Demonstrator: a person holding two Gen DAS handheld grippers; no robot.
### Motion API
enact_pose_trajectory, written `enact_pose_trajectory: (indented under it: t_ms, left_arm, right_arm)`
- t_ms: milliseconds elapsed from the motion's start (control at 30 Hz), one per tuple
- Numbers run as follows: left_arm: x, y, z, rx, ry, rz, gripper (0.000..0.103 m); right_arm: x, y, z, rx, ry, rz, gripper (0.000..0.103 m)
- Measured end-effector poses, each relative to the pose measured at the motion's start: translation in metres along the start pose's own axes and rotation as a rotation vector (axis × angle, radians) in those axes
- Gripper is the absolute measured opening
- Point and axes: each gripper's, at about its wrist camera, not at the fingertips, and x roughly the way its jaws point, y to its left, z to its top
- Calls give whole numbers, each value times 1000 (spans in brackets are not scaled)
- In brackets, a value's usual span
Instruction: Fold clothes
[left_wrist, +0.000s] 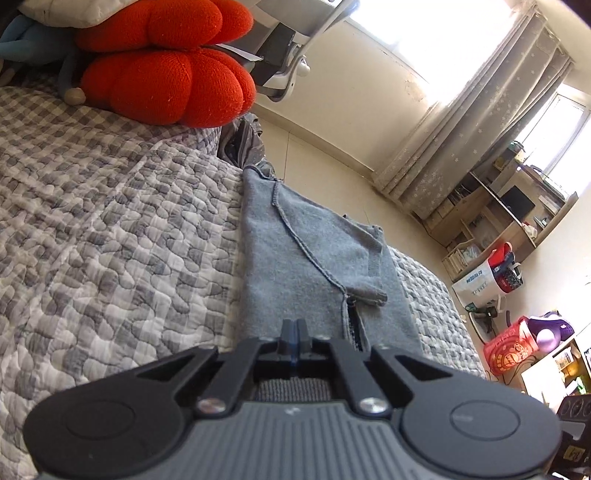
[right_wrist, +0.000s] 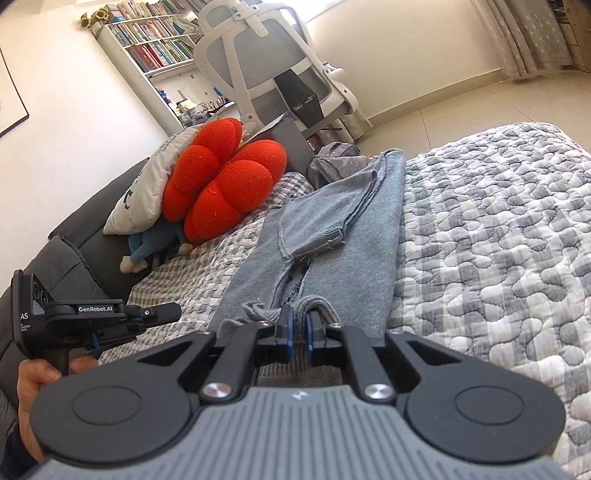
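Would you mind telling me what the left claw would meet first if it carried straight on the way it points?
Probably the grey sweater lying on the quilt: the shut left claw points down along it, though depth is hard to judge.

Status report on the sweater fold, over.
Left gripper shut, nothing seen in it. Right gripper clamped on the near hem of the grey sweater, folded narrow on the quilt. Red cushion beyond, clear of it.
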Motion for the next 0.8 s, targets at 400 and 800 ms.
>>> enact_pose_trajectory:
  t_ms: [400, 800]
  left_arm:
    - [-19, 9, -22, 35, 40, -70, 38]
    - [-2, 6, -43, 47, 93, -4, 41]
  right_arm:
    - [-27, -17, -15, -52, -32, -29, 48]
    - [-13, 4, -30, -262, 9, -100, 48]
